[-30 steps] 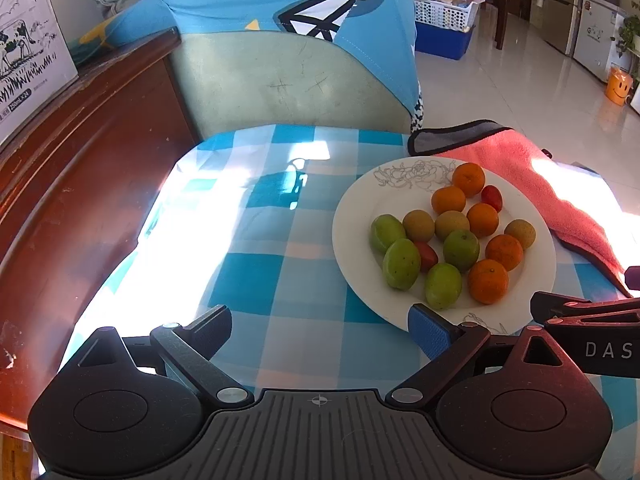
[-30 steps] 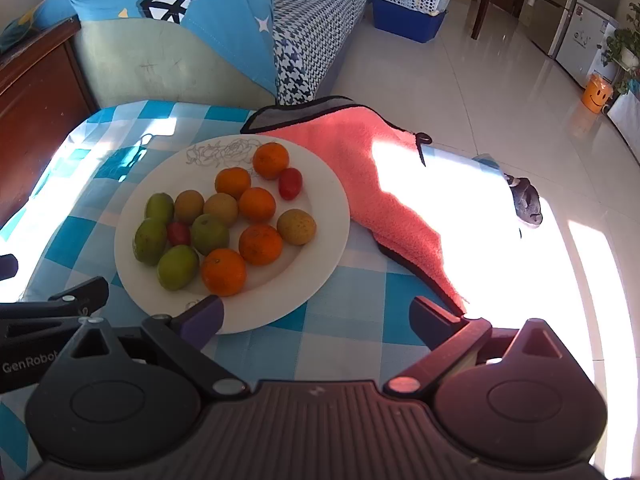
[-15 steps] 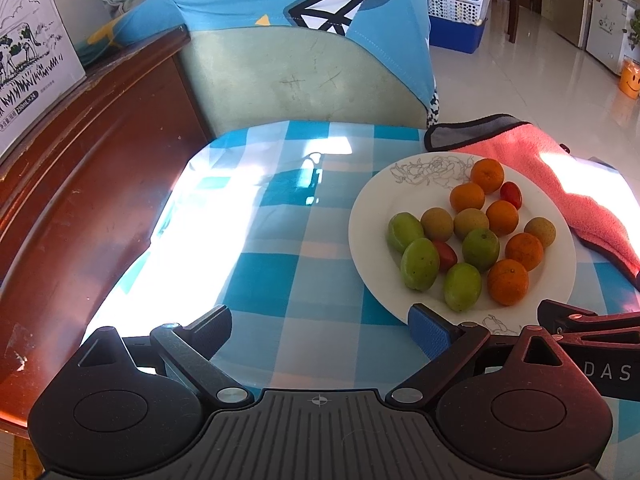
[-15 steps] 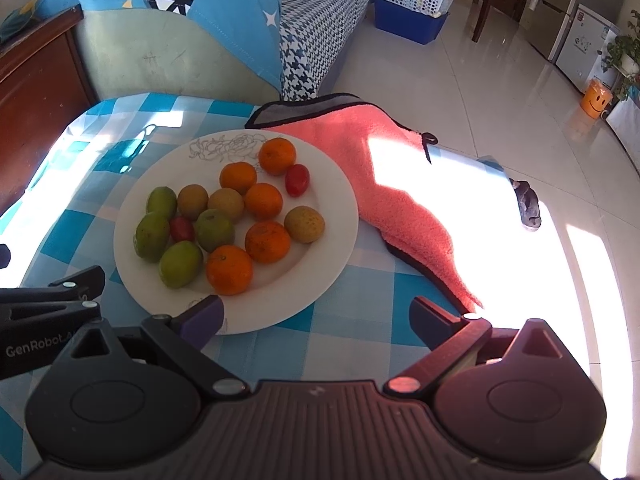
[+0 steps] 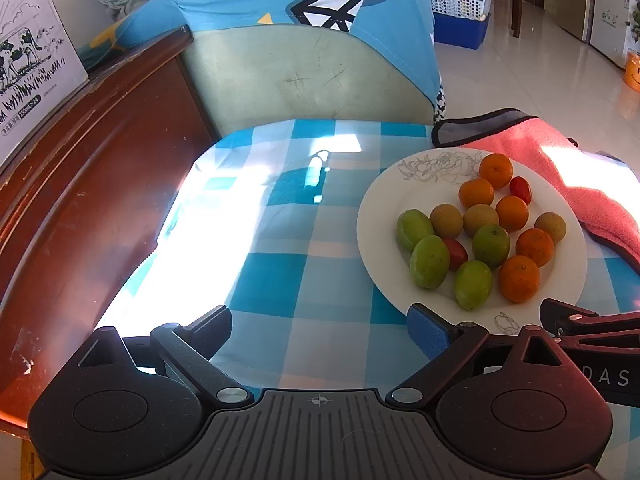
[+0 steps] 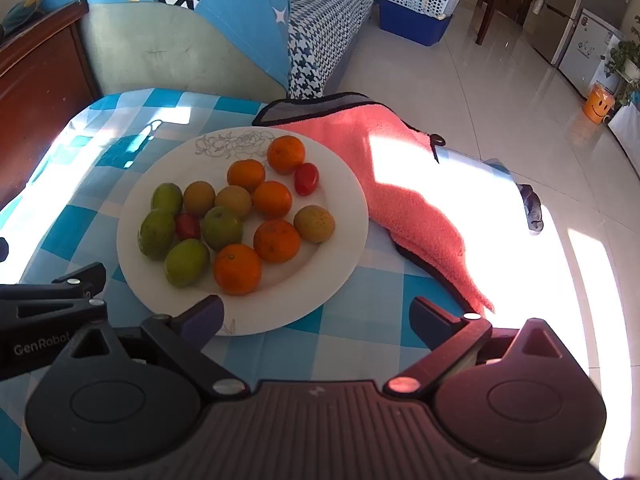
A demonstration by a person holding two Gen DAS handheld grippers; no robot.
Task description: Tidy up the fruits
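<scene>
Both grippers gape wide, nothing between the fingers. Left gripper (image 5: 319,330) hovers over the blue-and-white checked tablecloth (image 5: 280,280), just left of the round white ceramic plate with a grey flower sketch on its rim (image 5: 380,216); its blue-padded right fingertip (image 5: 426,330) sits at the plate's near edge. Right gripper (image 6: 316,316) hovers at the plate's (image 6: 344,184) near-right edge, its left fingertip (image 6: 204,316) overlapping the near rim in view, touching or not cannot tell

Fruit all on the plate, in a loose cluster:
- five round orange mandarins (image 6: 237,269), from the plate's far side to its near middle
- four oval green fruits (image 6: 187,262) on the plate's left and near-left part, one more central
- three round yellow-brown fruits (image 6: 314,223), two at plate centre, one toward the right rim
- two small red cherry tomatoes (image 6: 306,178), one on the far right by the mandarins, one wedged between the green fruits

Fuzzy pink towel with dark grey trim (image 6: 400,184) lies right of the plate, touching its far-right rim. Pale green sofa arm draped with a blue printed cloth (image 5: 304,76) stands behind the plate. Dark red wooden surface (image 5: 80,184) far left of the plate
</scene>
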